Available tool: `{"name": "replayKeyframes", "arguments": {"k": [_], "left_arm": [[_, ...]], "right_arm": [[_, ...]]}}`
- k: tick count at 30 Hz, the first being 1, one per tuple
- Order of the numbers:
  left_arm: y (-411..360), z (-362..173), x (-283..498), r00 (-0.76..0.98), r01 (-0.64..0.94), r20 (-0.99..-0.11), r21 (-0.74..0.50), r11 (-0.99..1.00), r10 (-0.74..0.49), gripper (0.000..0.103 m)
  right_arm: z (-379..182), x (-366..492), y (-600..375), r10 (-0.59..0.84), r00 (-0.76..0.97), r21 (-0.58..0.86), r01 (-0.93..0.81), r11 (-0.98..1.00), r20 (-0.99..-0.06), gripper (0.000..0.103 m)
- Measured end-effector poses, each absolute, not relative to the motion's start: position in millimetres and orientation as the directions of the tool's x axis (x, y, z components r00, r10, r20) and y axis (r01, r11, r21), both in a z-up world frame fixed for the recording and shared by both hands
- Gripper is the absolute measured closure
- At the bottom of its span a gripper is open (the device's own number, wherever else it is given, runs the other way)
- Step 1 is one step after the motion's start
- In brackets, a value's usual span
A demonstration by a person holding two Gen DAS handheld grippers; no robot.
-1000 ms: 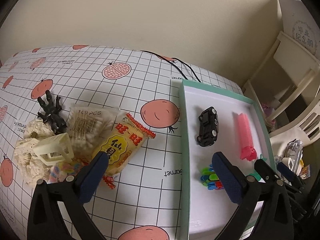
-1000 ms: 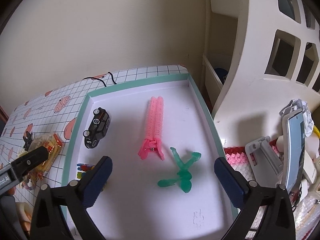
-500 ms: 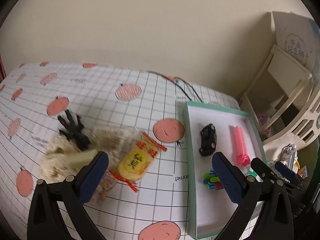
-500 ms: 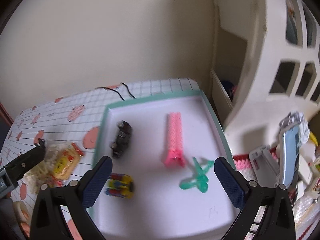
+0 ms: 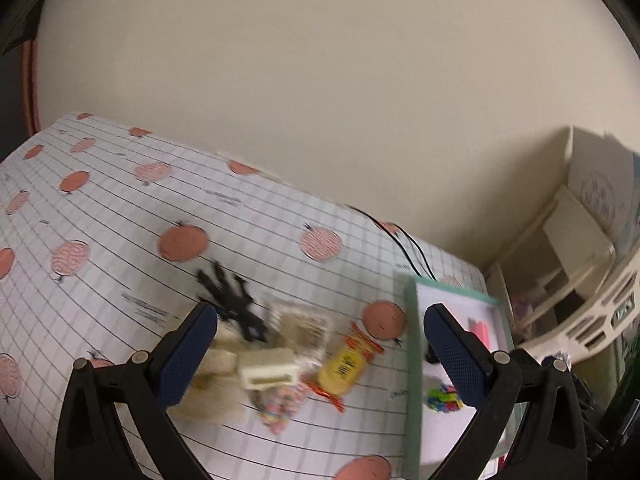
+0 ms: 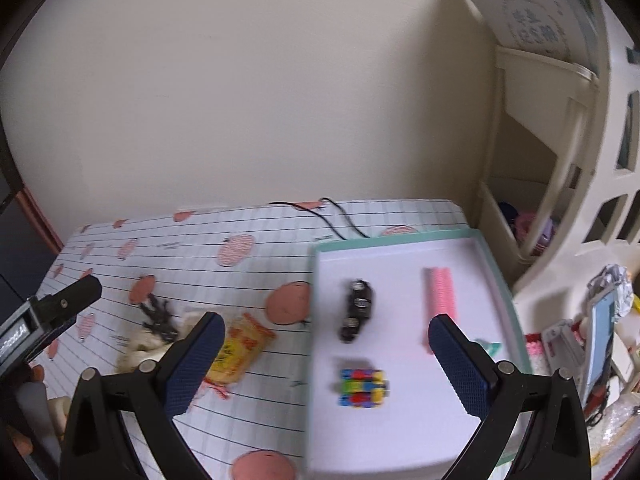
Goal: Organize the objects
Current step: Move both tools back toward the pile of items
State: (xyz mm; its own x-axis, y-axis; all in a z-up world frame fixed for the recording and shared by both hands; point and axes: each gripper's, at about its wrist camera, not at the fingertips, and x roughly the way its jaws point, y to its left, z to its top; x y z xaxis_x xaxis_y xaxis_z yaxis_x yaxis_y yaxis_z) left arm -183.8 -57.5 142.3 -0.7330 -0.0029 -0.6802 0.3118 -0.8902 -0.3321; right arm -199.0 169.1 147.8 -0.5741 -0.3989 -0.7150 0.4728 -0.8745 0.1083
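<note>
- While both views are smeared by motion blur, the left tool (image 5: 320, 344) and right tool (image 6: 322, 354) each show their two blue-padded fingers spread wide with nothing between them.
- At the lower centre of the left view, a blurred heap lies on the grid-patterned bench cover with red fruit prints (image 5: 120, 216): one black claw hair clip (image 5: 232, 304), one cream rectangular hair clip (image 5: 269, 369), one cream lace scrunchie (image 5: 212, 392) partly behind the left pad, one clear packet of cotton swabs (image 5: 304, 326), one yellow snack packet with red ends (image 5: 347, 366) and one small bag of pastel bits (image 5: 278, 410).
- At the right of the right view, the mint-rimmed white tray (image 6: 400, 240) holds one black toy car (image 6: 356, 310), one pink ridged hair clip (image 6: 440, 296), one multicoloured block (image 6: 362, 388) and one green plastic piece (image 6: 490, 346), mostly hidden behind the right pad.
- One black cable (image 6: 332, 216) runs off the bench's far edge.
- Tray's near edge is cut off by the frame.
</note>
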Motion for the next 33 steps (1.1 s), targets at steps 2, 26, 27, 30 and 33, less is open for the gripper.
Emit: {"name": "replayKeyframes", "arguments": {"k": [2, 26, 27, 30, 33], "left_arm": [[-73, 144, -179, -0.741, 0.330, -0.670, -0.318, -0.889, -0.035, 0.000], [-139, 82, -190, -0.540, 0.348, -0.842, -0.203, -0.915, -0.019, 0.000], [-140, 80, -190, -0.534, 0.352, -0.845, -0.202, -0.914, -0.018, 0.000], [-142, 69, -192, -0.501, 0.369, -0.865, -0.207, -0.906, -0.006, 0.000], [-143, 57, -193, -0.472, 0.379, -0.881, -0.215, -0.900, 0.011, 0.000]], "right_arm": [[149, -194, 160, -0.407, -0.569, 0.107, 0.486, -0.868, -0.715, 0.000], [94, -145, 42, -0.438, -0.383, 0.112, 0.636, -0.764, -0.813, 0.001], [92, -144, 38, -0.437, -0.378, 0.111, 0.639, -0.761, -0.816, 0.001], [81, -141, 30, -0.430, -0.352, 0.115, 0.649, -0.753, -0.831, 0.002], [69, -137, 24, -0.408, -0.333, 0.099, 0.660, -0.744, -0.850, 0.004]]}}
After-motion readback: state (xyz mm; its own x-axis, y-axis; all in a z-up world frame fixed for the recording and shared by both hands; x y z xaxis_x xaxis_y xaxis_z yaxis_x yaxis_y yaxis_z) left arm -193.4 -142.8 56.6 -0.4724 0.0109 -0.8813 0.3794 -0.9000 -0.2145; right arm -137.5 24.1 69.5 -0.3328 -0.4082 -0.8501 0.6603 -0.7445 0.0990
